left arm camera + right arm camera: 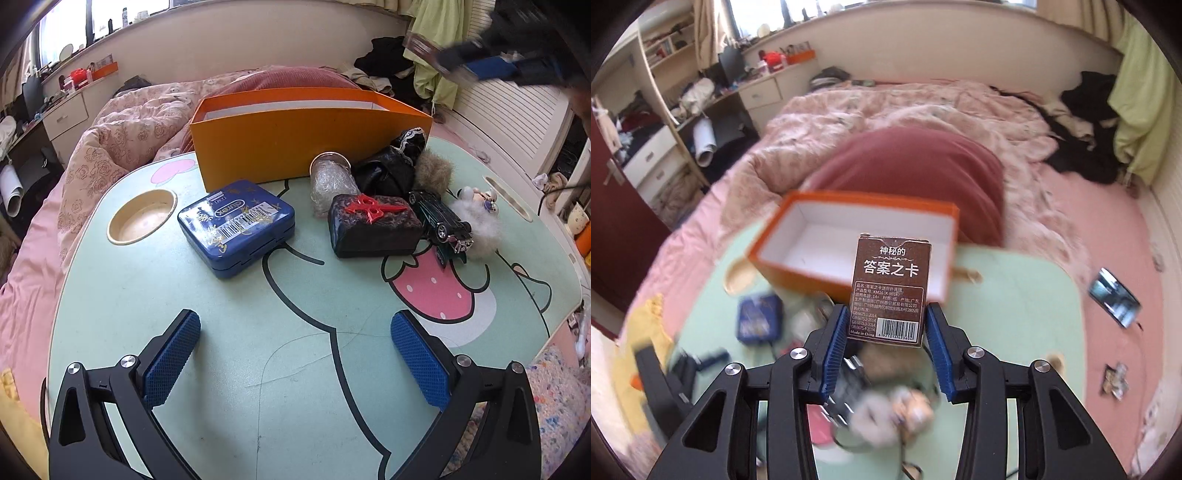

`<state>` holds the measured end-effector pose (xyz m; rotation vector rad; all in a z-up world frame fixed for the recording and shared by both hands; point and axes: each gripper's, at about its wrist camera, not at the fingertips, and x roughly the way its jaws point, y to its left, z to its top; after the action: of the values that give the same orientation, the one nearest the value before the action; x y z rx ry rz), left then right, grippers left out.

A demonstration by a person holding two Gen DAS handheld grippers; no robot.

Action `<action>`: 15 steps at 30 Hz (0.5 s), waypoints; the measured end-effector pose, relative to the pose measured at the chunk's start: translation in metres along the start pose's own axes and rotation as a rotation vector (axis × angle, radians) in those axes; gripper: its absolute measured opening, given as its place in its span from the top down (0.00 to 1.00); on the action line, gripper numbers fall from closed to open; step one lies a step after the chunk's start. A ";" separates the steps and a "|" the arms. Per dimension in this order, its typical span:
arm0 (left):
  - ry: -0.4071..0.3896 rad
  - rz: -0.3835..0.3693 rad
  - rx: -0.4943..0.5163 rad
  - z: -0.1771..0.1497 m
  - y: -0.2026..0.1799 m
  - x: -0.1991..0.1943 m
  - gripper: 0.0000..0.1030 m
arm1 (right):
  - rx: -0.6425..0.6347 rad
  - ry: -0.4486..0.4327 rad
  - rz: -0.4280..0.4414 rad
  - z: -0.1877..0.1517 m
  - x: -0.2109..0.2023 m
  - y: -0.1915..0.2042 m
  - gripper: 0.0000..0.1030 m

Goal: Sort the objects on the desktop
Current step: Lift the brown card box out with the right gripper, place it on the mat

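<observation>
The right hand-held gripper [886,325] is clamped on a brown card box [891,284], its blue pads pressing the box's two narrow sides near the lower end, so the box stands upright with its printed back facing the camera. It is held in the air on the near side of the orange box [798,240], which sits open and empty at the far edge of the table [295,369]; that open top is the likely reason for the high carry, since the card box must clear the near wall to drop in.

The left hand-held gripper [295,354] hangs with its jaws wide apart and nothing between them, over bare table well short of the orange box. Just in front of the orange box lie a blue tin [236,227], a dark case with a red emblem [375,227], a toy car [441,221], a wrapped cup [330,181], a black pouch [391,166] and fluffy charms [476,225]. None of them blocks the box's open top.
</observation>
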<state>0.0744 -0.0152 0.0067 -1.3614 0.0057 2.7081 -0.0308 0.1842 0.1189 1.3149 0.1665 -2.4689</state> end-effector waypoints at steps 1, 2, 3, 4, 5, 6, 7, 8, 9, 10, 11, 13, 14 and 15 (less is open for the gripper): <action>0.000 0.000 0.000 0.000 0.000 0.000 0.00 | 0.021 0.005 -0.051 -0.016 0.003 -0.008 0.60; 0.000 0.000 0.000 0.000 -0.001 0.000 0.00 | 0.057 0.018 -0.093 -0.030 0.008 -0.018 0.60; 0.000 0.000 0.000 0.000 0.000 0.000 0.00 | 0.100 0.038 -0.112 -0.044 0.014 -0.031 0.60; 0.000 0.000 0.000 0.000 0.000 0.000 0.00 | 0.139 0.060 -0.108 -0.057 0.020 -0.042 0.60; 0.000 0.000 0.000 0.001 0.000 0.001 0.00 | 0.179 0.094 -0.087 -0.067 0.029 -0.052 0.60; 0.000 0.000 0.000 0.000 0.000 0.001 0.00 | 0.206 0.132 -0.064 -0.075 0.040 -0.058 0.60; 0.000 0.000 0.000 0.000 0.000 0.000 0.00 | 0.216 0.153 -0.050 -0.080 0.048 -0.060 0.60; 0.000 0.001 0.000 0.000 0.000 0.001 0.00 | 0.210 0.158 -0.045 -0.082 0.053 -0.057 0.60; 0.000 0.001 0.000 -0.001 0.000 0.000 0.00 | 0.194 0.157 -0.040 -0.081 0.057 -0.051 0.60; 0.000 0.001 0.000 -0.001 -0.001 0.000 0.00 | 0.178 0.156 -0.034 -0.079 0.058 -0.044 0.60; 0.000 0.001 0.000 0.000 -0.001 0.000 0.00 | 0.161 0.154 -0.019 -0.077 0.059 -0.037 0.60; 0.000 0.000 0.000 0.000 0.000 0.001 0.00 | 0.132 0.150 0.013 -0.070 0.062 -0.017 0.60; 0.000 0.001 0.000 -0.001 0.000 0.000 0.00 | 0.118 0.147 0.025 -0.068 0.063 -0.010 0.60; 0.000 0.001 0.000 -0.001 0.000 0.000 0.00 | 0.110 0.140 0.035 -0.067 0.063 -0.007 0.60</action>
<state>0.0747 -0.0149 0.0061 -1.3613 0.0059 2.7089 -0.0134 0.1926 0.0289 1.5237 0.0416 -2.3872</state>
